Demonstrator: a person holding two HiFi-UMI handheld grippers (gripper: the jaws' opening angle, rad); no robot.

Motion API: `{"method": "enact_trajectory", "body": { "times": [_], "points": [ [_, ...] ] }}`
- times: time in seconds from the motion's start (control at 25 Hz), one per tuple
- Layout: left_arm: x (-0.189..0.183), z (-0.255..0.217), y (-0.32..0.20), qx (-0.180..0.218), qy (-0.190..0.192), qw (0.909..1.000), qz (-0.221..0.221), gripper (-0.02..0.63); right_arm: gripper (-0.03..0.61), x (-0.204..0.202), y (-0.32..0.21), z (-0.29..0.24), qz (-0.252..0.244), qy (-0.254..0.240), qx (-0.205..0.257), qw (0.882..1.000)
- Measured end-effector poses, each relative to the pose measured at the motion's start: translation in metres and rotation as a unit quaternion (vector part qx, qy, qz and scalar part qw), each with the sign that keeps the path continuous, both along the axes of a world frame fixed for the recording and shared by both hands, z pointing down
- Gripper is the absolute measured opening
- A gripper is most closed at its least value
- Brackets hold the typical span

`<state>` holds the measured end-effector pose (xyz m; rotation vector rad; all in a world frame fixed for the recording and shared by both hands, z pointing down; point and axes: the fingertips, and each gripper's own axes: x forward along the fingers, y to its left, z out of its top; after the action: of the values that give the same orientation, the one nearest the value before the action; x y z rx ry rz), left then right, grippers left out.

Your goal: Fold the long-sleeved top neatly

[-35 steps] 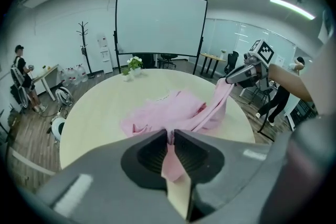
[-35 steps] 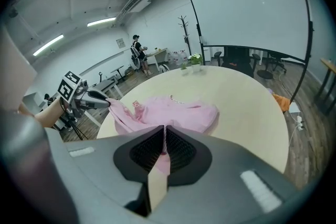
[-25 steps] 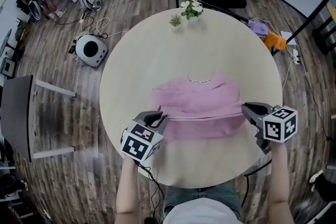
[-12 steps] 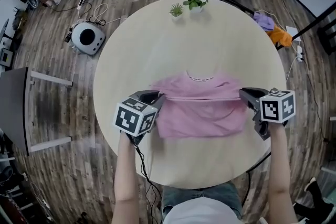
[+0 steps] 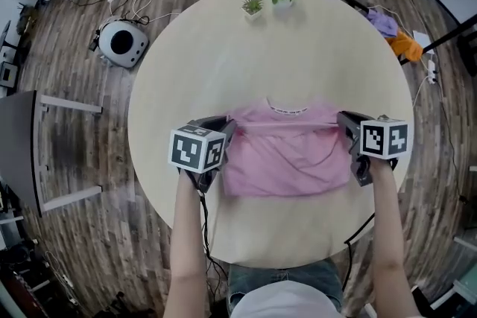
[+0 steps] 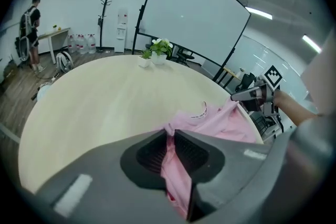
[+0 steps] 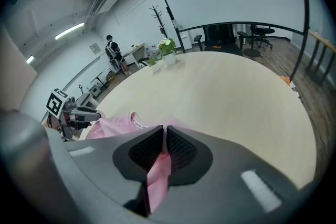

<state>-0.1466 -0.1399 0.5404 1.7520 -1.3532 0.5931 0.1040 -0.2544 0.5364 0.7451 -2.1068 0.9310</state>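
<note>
The pink top lay on the table's near half, collar toward the far edge, with a taut straight fold just below it. The gripper views alone showed cloth pinched inside the closed left gripper and right gripper.

Left hand-held gripper, black-white marker cube

No readable text (neckline print blurred)
</note>
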Motion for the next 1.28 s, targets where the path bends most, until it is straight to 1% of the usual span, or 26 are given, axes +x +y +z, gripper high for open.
{"method": "enact_trajectory", "body": {
  "times": [0.16, 0.24, 0.36, 0.48, 0.6, 0.68, 0.8, 1.08, 1.28],
  "points": [
    [-0.021, 0.004, -0.013, 0.008, -0.005, 0.9986, -0.053, 0.058, 0.095, 0.005, -0.016, 0.010, 0.046, 0.019, 0.035, 0.998],
    [-0.032, 0.004, -0.017, 0.010, -0.011, 0.9978, -0.065, 0.058, 0.104, 0.006, -0.022, 0.008, 0.056, 0.017, 0.046, 0.997],
    [-0.041, 0.002, -0.016, 0.009, -0.024, 0.9976, -0.064, 0.058, 0.150, 0.010, -0.028, 0.003, 0.056, 0.015, 0.059, 0.997],
    [-0.044, -0.005, -0.012, 0.016, -0.040, 0.9970, -0.063, 0.058, 0.165, 0.016, -0.033, 0.000, 0.053, 0.016, 0.067, 0.996],
    [-0.038, -0.021, -0.012, 0.035, -0.048, 0.9963, -0.062, 0.058, 0.183, 0.019, -0.035, -0.005, 0.043, 0.016, 0.074, 0.996],
    [-0.027, -0.035, -0.010, 0.052, -0.049, 0.9959, -0.056, 0.058, 0.190, 0.021, -0.034, -0.010, 0.036, 0.015, 0.081, 0.996],
    [0.000, -0.053, -0.007, 0.074, -0.041, 0.9958, -0.034, 0.058, 0.198, 0.025, -0.031, -0.015, 0.032, 0.016, 0.090, 0.995],
    [0.088, -0.081, -0.001, 0.110, -0.014, 0.9934, 0.030, 0.057, 0.201, 0.036, -0.018, -0.022, 0.022, 0.022, 0.094, 0.995],
    [0.152, -0.087, 0.004, 0.125, -0.015, 0.9887, 0.080, 0.057, 0.207, 0.053, -0.010, -0.024, 0.026, 0.028, 0.096, 0.995]
  ]
}}
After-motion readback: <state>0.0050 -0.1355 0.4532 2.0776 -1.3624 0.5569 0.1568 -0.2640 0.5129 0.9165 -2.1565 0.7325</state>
